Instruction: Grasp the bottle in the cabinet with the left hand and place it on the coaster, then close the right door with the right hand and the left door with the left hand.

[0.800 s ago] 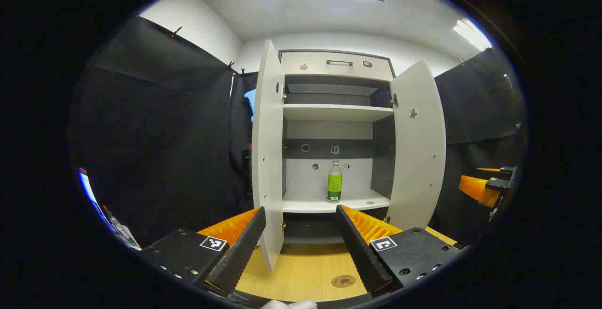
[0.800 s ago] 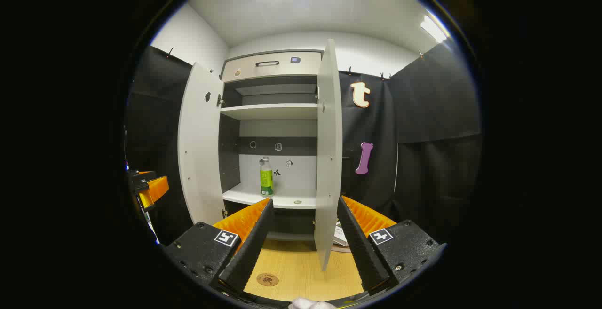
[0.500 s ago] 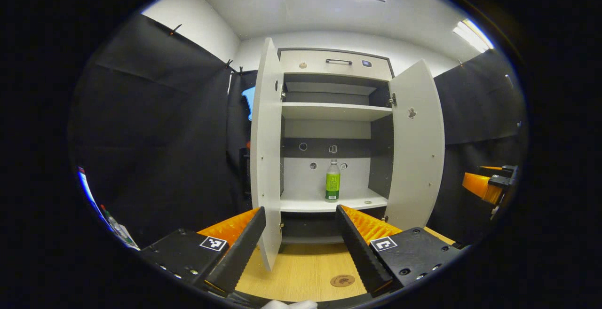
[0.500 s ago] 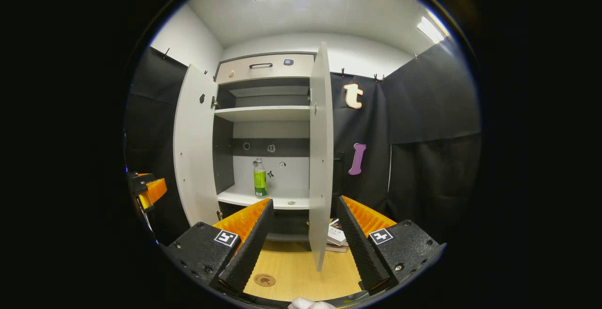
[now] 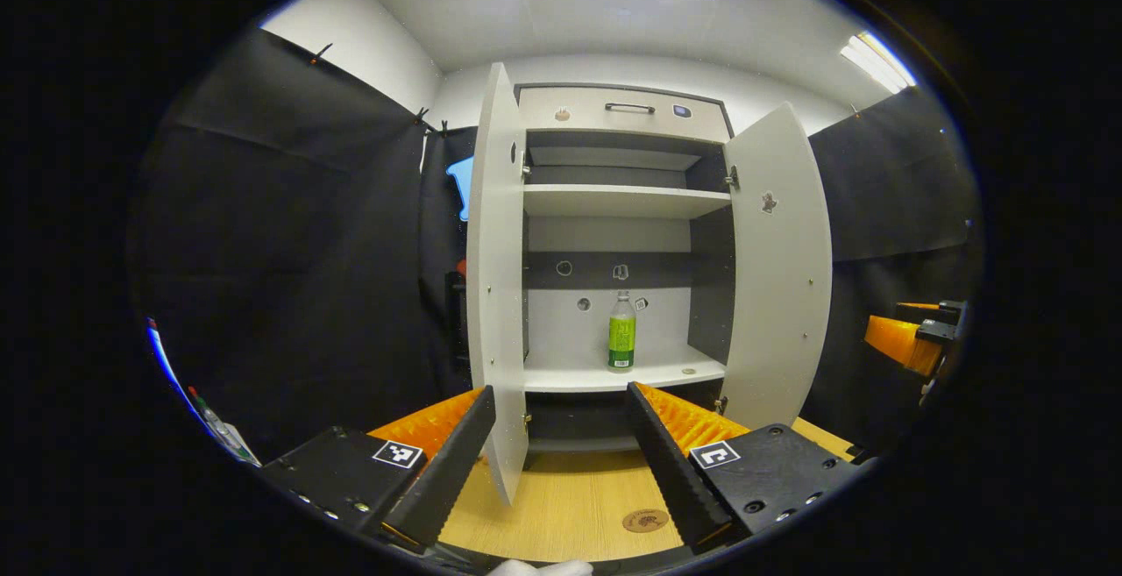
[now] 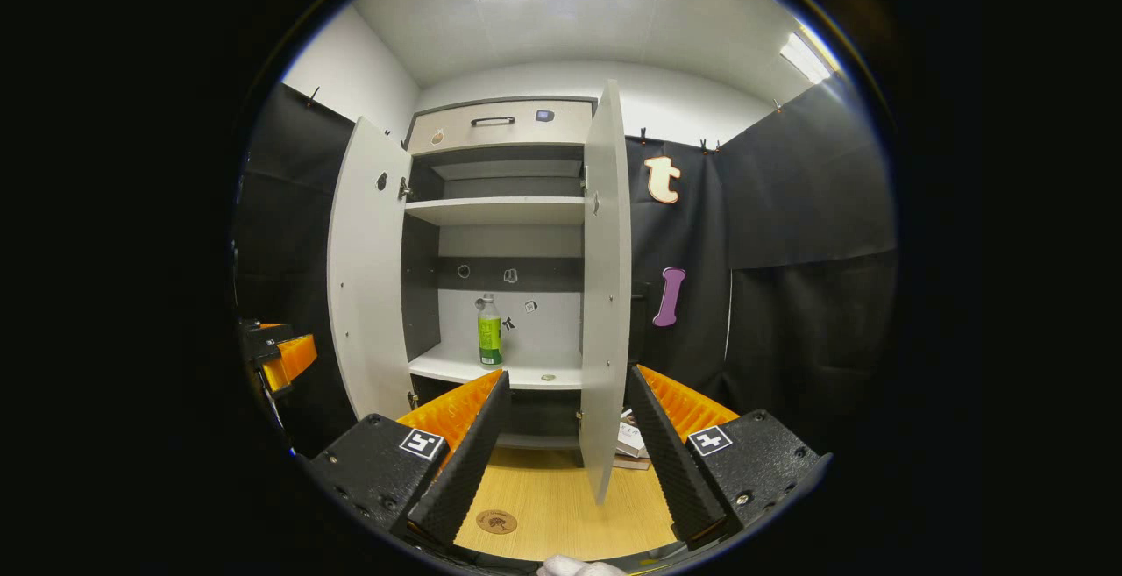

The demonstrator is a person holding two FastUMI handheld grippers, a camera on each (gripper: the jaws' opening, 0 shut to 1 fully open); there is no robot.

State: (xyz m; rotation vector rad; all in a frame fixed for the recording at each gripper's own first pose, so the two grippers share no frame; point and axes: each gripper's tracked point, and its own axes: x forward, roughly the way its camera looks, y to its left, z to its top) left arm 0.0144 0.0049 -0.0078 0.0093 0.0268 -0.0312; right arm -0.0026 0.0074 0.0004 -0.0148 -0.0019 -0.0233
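The cabinet [image 5: 622, 234] stands on the wooden desk [image 5: 570, 506] with both doors swung out, and everything else sits in relation to it. The bottle [image 5: 621, 342], clear with a green label, stands upright on the cabinet's lower shelf [image 5: 614, 376], near the middle and towards the back panel; from the right gripper view the same bottle [image 6: 489, 330] appears left of the shelf's centre. The round coaster [image 5: 645, 520] lies flat on the desk in front of the cabinet, well apart from the bottle. The left gripper [image 5: 561, 449] hovers in front of the cabinet with its fingers spread wide, holding nothing and touching nothing; the left door [image 5: 496, 295] shows edge-on between them, farther off. The right gripper [image 6: 565, 444] likewise has its fingers wide apart and empty, with the right door [image 6: 605, 295] seen edge-on between them, out of contact.
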